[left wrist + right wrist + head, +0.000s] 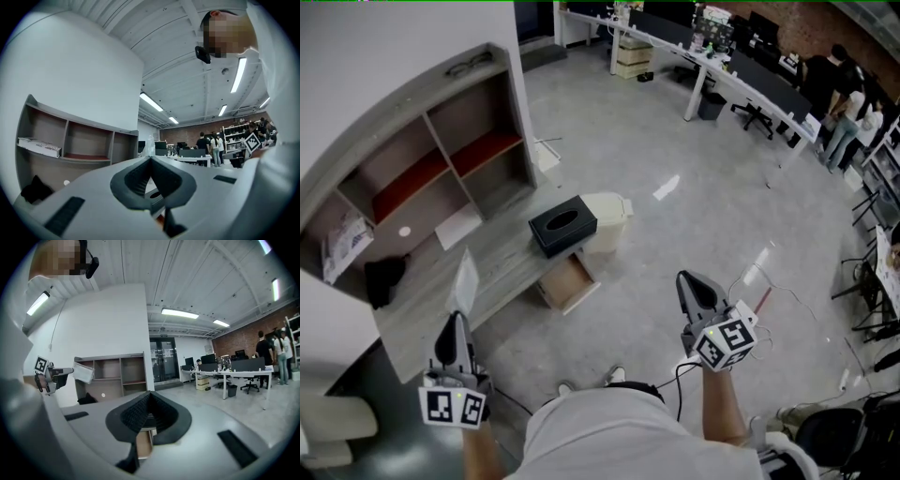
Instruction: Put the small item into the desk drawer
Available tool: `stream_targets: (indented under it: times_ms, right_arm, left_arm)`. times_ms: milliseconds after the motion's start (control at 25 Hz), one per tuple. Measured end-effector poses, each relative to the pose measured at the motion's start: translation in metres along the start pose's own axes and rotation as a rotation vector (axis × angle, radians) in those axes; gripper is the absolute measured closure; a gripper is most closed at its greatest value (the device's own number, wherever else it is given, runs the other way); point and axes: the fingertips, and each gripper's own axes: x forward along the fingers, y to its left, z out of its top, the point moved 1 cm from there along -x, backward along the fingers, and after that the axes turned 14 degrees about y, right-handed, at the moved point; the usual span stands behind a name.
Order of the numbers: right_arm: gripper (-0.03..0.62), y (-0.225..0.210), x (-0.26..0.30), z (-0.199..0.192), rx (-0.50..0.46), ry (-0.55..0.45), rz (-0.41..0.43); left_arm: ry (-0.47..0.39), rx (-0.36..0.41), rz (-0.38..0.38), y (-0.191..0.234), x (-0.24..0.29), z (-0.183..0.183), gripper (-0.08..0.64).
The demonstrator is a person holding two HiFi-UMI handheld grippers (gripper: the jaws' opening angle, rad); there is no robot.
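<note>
My left gripper (456,322) is shut on a small clear plastic packet (466,281) and holds it up over the front edge of the grey desk (492,267). From the right gripper view the packet (85,373) sticks out of the left gripper's jaw tips. In the left gripper view its closed jaws (150,160) pinch the translucent packet (149,144). The wooden desk drawer (568,284) is pulled open below the desk's right end and looks empty. My right gripper (685,279) is shut on nothing, above the floor to the right of the drawer (143,442).
A black tissue box (562,226) sits on the desk's right end, with a white bin (607,218) on the floor behind it. The hutch shelves (441,150) hold papers (343,246), and a black cloth (384,277) lies on the desk. People stand by far tables (848,103).
</note>
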Motion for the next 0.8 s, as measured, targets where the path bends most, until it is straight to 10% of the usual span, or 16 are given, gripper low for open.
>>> stream_targets:
  times_ms: [800]
  right_arm:
    - [0.569, 0.047, 0.006, 0.017, 0.002, -0.014, 0.005]
  left_arm:
    - [-0.027, -0.064, 0.098, 0.043, -0.044, -0.025, 0.541]
